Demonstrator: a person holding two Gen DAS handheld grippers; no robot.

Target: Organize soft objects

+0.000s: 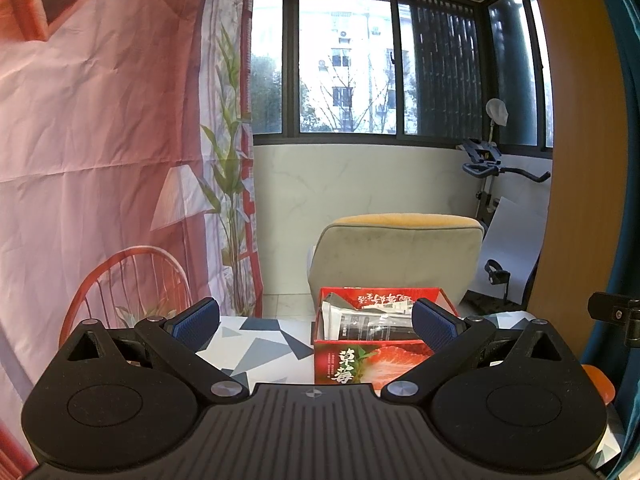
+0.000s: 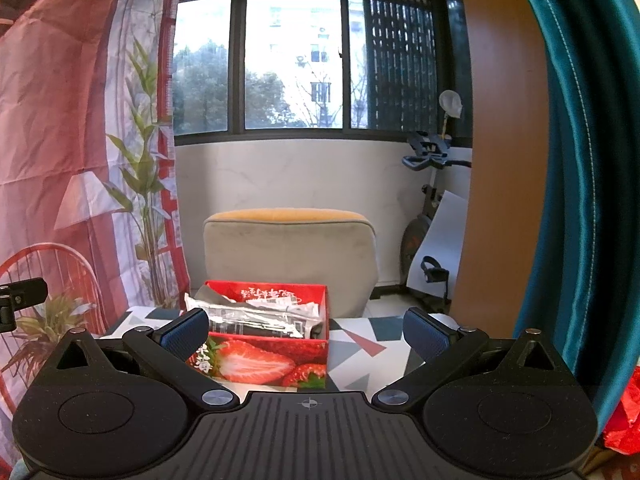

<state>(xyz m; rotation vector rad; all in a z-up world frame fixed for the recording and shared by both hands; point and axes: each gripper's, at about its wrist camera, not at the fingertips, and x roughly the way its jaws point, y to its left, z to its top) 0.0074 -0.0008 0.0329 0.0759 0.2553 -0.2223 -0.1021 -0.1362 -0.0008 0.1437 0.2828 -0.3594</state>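
Red strawberry box (image 2: pixel 264 354) on patterned table (image 2: pixel 360 354), open-topped so soft packets (image 2: pixel 256 314) can drop straight in; several crinkled packets already inside, one draped over left rim. Right gripper (image 2: pixel 306 330) spread wide, empty, box toward its left finger. Left gripper (image 1: pixel 316 320) likewise spread, empty, box toward its right finger. Grey chair (image 2: pixel 290 248) just behind box. Probably between placements.

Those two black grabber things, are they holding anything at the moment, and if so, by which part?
Nothing is held. The left gripper and right gripper are both open with only air between their blue pads. The packets lie in the strawberry box on the table.
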